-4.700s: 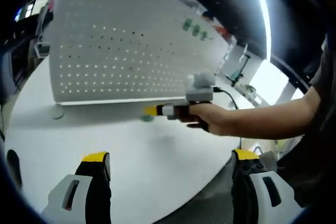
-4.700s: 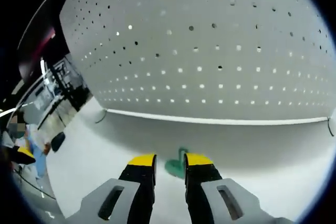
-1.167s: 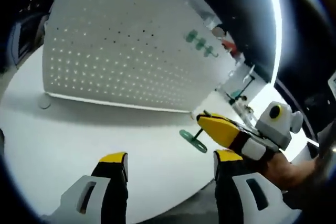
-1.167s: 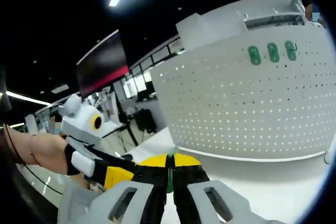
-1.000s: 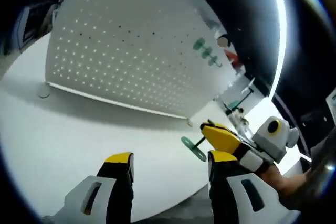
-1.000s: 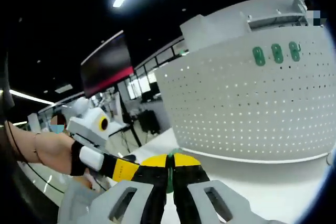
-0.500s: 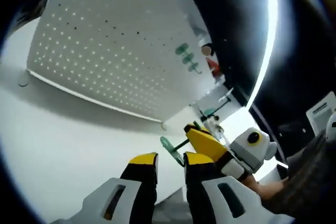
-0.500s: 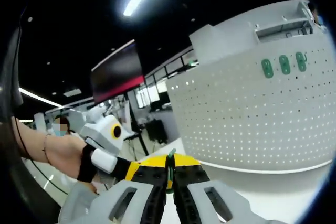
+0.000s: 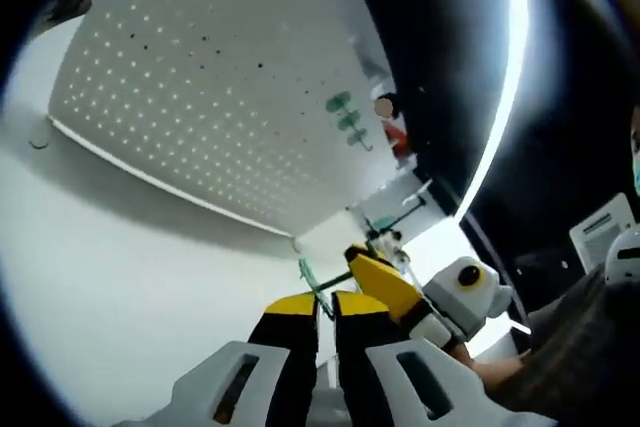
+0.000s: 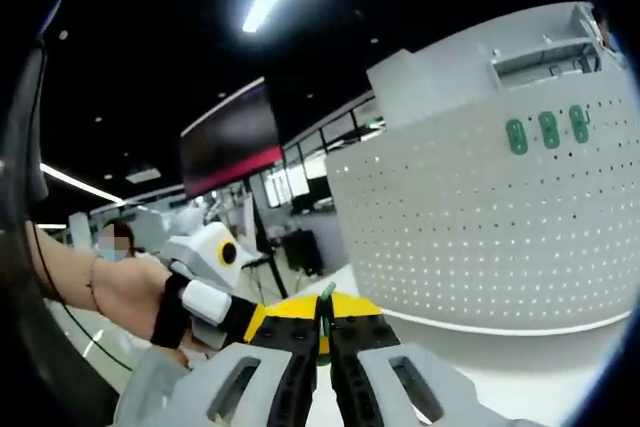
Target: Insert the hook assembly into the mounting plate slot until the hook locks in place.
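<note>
- Right gripper [image 10: 322, 329] with yellow-tipped black jaws clenched on the small green plastic hook assembly [image 10: 324, 297], a sliver of green poking up between the tips
- Same green hook assembly in the left gripper view [image 9: 312, 278], held off the white table [image 9: 110, 277], its flat green end toward the left gripper [image 9: 326, 305]
- Left gripper's yellow-tipped jaws nearly together just beside that flat end; cannot tell whether pinching it or merely closed next to it
- Right gripper entering the left gripper view from the right [image 9: 358, 265], a hand behind it
- Left gripper entering the right gripper view from the left [image 10: 252, 320], meeting the right jaws at the hook
- Large white perforated mounting plate [image 10: 480, 217] standing upright on the table, well apart from both grippers, hole rows free across most of its face
- Three green hooks already seated in a row near the plate's top edge [image 10: 548, 130], seen also in the left gripper view [image 9: 345, 117]
- Step in hand, by judgement: a mid-air handover or regrip of the hook between the two grippers, insertion not yet begun
- Next move likely calls for a firm grasp by one gripper, prongs turned toward the plate, then a carry across to a free slot and a push until locked
- Risk, by judgement: a slip or twist of the thin part during the exchange
</note>
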Tool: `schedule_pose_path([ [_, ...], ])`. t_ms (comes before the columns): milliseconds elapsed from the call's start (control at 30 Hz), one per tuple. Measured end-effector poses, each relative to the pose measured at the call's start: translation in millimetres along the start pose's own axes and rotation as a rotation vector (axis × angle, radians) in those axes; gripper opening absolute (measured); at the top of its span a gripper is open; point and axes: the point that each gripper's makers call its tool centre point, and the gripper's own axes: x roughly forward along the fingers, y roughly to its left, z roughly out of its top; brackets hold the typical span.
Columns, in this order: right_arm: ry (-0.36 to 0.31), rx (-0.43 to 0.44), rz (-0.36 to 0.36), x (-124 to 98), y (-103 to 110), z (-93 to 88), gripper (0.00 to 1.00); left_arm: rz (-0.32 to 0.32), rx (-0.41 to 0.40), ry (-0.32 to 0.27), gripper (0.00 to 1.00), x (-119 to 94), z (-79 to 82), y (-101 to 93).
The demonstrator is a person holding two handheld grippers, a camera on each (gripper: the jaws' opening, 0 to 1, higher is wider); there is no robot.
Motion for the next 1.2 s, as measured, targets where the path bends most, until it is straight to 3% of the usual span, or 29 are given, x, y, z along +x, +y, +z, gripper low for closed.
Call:
schedule_pose_path([
  [433, 0.068, -0.001, -0.035, -0.4, -0.9, -5.9, 0.01, 0.094, 0.106, 0.015, 0.01, -0.8, 1.7, 5.8],
  [567, 0.093, 0.063, -0.042, -2.0, -1.1, -9.4, 0.08, 0.155, 0.220, 0.029, 0.01, -2.4, 6.1, 9.0],
  [667, 0.084, 0.073, -0.045, -5.3, 0.2, -5.4, 0.07, 0.209, 0.311, 0.036, 0.01, -6.0, 10.2, 12.3],
  [833, 0.121, 0.171, -0.053, -7.7, -2.2, -10.1, 0.08, 0.267, 0.484, 0.033, 0.01, -10.5, 18.4, 12.4],
  [933, 0.128, 0.227, -0.066, -9.6, -7.0, -12.9, 0.08, 0.299, 0.643, 0.060, 0.01, -11.8, 19.7, 9.2],
  [1000, 0.157, 0.213, -0.066, -10.1, -7.2, -16.8, 0.07, 0.325, 0.733, 0.080, 0.01, -11.4, 18.8, 8.4],
  [1100, 0.162, 0.180, -0.059, -9.5, -2.9, -16.1, 0.06, 0.314, 0.729, 0.079, 0.01, -9.1, 16.9, 5.8],
  [1200, 0.164, 0.224, -0.049, -8.0, -0.7, -15.9, 0.06, 0.309, 0.727, 0.071, 0.01, -8.3, 17.9, 5.4],
])
